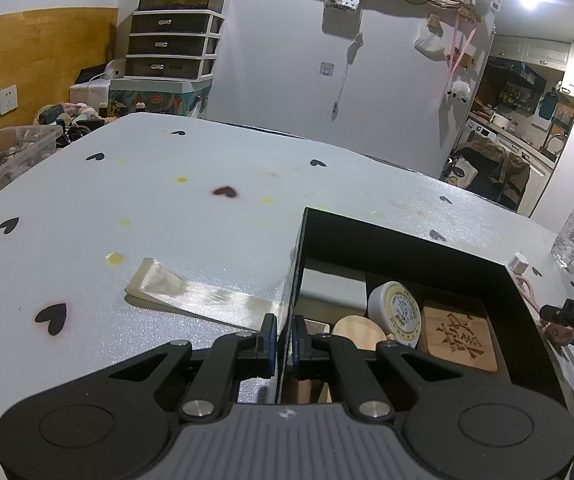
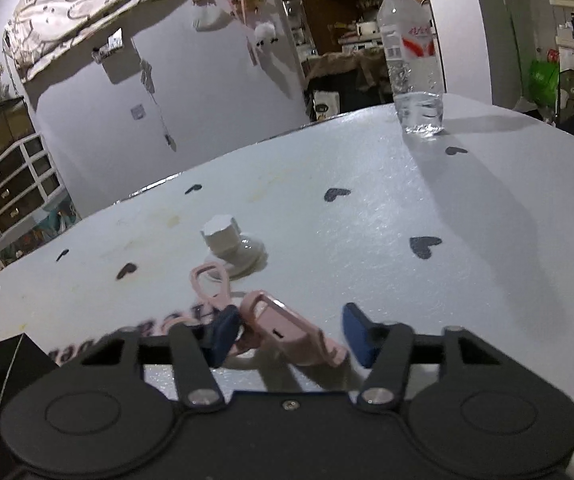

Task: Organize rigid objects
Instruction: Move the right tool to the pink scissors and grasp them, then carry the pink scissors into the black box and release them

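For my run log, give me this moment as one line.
left gripper: shut on black box wall | right gripper: open around pink clip | suction knob: on table

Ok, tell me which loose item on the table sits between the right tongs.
The pink clip-like piece, lying flat between the open right tongs. The white knob stands farther ahead, and the water bottle is upright at the far edge.

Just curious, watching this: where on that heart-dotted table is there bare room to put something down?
Bare: the wide stretch left of the black box, beyond the tape strip; also between the white knob and water bottle. Crowded: inside the box and around the pink clip.
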Tool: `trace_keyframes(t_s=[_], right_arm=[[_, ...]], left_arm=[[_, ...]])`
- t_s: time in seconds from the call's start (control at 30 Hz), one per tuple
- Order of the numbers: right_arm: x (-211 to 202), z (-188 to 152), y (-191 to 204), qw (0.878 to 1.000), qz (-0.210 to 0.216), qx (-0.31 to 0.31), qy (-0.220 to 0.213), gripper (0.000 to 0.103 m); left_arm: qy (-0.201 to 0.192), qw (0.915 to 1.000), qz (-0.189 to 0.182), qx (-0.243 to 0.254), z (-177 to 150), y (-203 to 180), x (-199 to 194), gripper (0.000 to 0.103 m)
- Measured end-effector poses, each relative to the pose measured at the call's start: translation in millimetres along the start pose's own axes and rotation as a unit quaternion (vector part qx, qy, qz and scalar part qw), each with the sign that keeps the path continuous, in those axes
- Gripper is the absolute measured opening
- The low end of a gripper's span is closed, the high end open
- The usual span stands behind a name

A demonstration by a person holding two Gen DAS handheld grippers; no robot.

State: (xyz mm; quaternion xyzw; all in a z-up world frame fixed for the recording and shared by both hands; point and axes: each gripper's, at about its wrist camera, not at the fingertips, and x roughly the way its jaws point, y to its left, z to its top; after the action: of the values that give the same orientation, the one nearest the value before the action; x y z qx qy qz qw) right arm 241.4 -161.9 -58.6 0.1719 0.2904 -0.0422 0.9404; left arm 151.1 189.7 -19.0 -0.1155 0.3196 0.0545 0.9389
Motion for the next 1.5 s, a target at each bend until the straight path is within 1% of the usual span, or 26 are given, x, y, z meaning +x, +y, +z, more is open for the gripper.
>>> trace_keyframes(t_s=[0.13,0.33,0.37,0.4,0.63,0.77,0.83,0.93,1.0,1.03,1.1,1.17,1.23,1.27,1.3,1.4,1.47,1.5], right_arm=[[-2.5,-2.3,-10.6,1.0,0.021,0.008,-0.01,0.043],[-5.9,-3.0,-17.4,0.999,0.043,0.014,-0.008,0.04],[-6.4,-3.0,-18.5,0.999,0.048,0.015,-0.008,0.038],[-8.2,-3.1,-19.2,0.998,0.057,0.016,-0.012,0.028],[-16.9,-2.4,-27.7,0.995,0.096,0.04,0.004,0.027],[-31.3,0.8,-28.1,0.988,0.15,0.043,0.006,0.027],[-39.1,4.8,-22.6,0.982,0.188,0.033,0.008,0.027],[-50.5,11.2,-6.3,0.968,0.251,0.001,0.016,0.027],[-57.1,15.2,10.1,0.954,0.297,-0.037,0.028,0.027],[-59.6,16.6,20.2,0.945,0.321,-0.061,0.036,0.027],[-63.2,19.6,42.3,0.922,0.364,-0.116,0.055,0.027],[-65.6,21.3,62.4,0.9,0.394,-0.169,0.077,0.027],[-65.9,20.6,84.9,0.871,0.423,-0.226,0.105,0.027],[-65.0,20.7,97.0,0.853,0.439,-0.255,0.122,0.027],[-63.9,20.0,107.7,0.838,0.449,-0.28,0.136,0.027],[-59.1,13.4,139.7,0.794,0.463,-0.356,0.172,0.027],[-54.0,7.3,159.6,0.761,0.473,-0.398,0.197,0.027],[-53.3,4.7,166.1,0.75,0.476,-0.411,0.203,0.027]], left_arm=[[0.002,1.0,-0.004,-0.001,-0.5,1.9,2.1,0.006],[0.003,1.0,-0.005,-0.001,-0.6,2.3,2.6,0.006],[0.003,1.0,-0.005,-0.001,-0.6,2.3,2.6,0.006],[0.003,1.0,-0.005,-0.001,-0.5,2.3,2.6,0.006],[0.004,1.0,-0.006,-0.001,-1.2,2.5,2.9,0.006],[0.005,1.0,-0.005,0.0,-1.6,2.0,3.3,0.006],[0.006,1.0,-0.005,0.0,-2.4,1.6,3.8,0.006],[0.006,1.0,-0.006,0.0,-3.1,1.2,4.2,0.006],[0.006,1.0,-0.008,-0.001,-2.4,2.1,4.7,0.006],[0.007,0.9999,-0.009,-0.002,-2.4,2.7,5.0,0.006],[0.007,0.9999,-0.012,-0.002,-2.1,4.0,4.7,0.006],[0.006,0.9999,-0.015,-0.003,-1.7,5.4,4.7,0.007],[0.006,0.9998,-0.019,-0.006,-1.5,7.1,3.8,0.008],[0.006,0.9997,-0.021,-0.009,-1.4,7.9,3.5,0.008],[0.006,0.9996,-0.023,-0.013,-0.8,9.4,3.2,0.008],[0.008,0.9993,-0.029,-0.023,0.1,12.3,2.9,0.009],[0.008,0.9992,-0.03,-0.024,0.5,12.5,3.0,0.009],[0.009,0.9992,-0.031,-0.025,0.8,13.0,3.0,0.009]])
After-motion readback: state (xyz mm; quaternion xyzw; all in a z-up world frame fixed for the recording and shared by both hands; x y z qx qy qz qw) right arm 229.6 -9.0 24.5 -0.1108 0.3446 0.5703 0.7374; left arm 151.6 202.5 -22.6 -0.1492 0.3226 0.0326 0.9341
